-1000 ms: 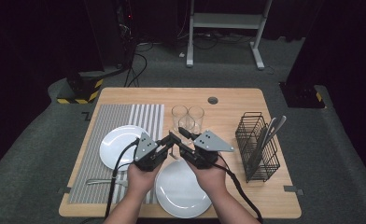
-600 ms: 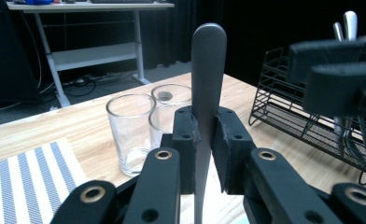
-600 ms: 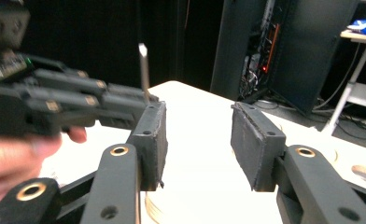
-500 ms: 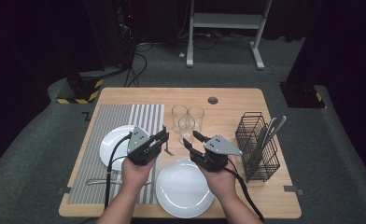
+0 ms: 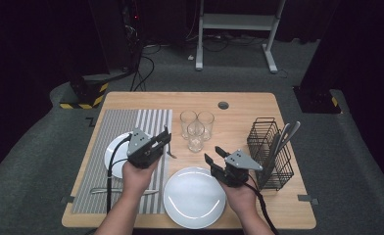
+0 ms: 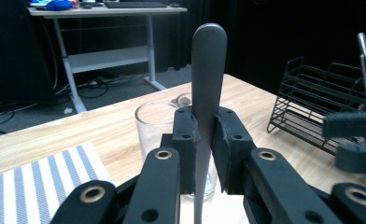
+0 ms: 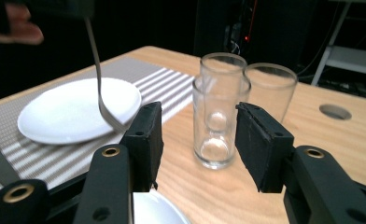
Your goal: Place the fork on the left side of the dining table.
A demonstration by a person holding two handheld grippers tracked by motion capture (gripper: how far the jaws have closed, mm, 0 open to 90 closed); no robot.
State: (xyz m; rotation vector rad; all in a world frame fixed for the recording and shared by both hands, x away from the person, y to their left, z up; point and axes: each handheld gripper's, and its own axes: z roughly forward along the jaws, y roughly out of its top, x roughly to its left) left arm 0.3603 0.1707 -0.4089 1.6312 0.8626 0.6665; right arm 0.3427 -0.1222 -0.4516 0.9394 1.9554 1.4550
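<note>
Half done at best, judging by the table [image 5: 239, 105]. Found a small plate [image 5: 114, 152] already set on the striped placemat [image 5: 107, 127], with a knife [image 5: 102, 191] lying across the mat's near end. Found a larger plate [image 5: 194, 198] on bare wood just beside the mat, and three glasses [image 5: 195, 129] clustered near the middle of the table.

Saw the left hand-held gripper [image 5: 163, 142] clamped tight on a fork [image 6: 208, 70], pads pressed to both sides of the handle. Held it roughly upright above the mat's right edge, between the small plate and the glasses, handle end up and the curved working end hanging below the jaws [image 7: 97, 79]. Not yet laid down anywhere; looked clear of the mat, though hard to say for certain from above.

Saw the right hand-held gripper [image 5: 213, 155] about halfway open with nothing between its pads. Had just been opening its jaws. Hovered over the far rim of the larger plate, aimed towards the glasses, with the nearest one framed between the jaws but well ahead of them and untouched.

Left to do, by this reading: setting the fork down at a place beside a plate, then fetching more from the wire basket [image 5: 271, 152] at the right, where several pieces of cutlery [image 5: 283, 134] stood leaning. Possibly moving a glass to a setting as well. Could not tell which plate the fork was meant for.
</note>
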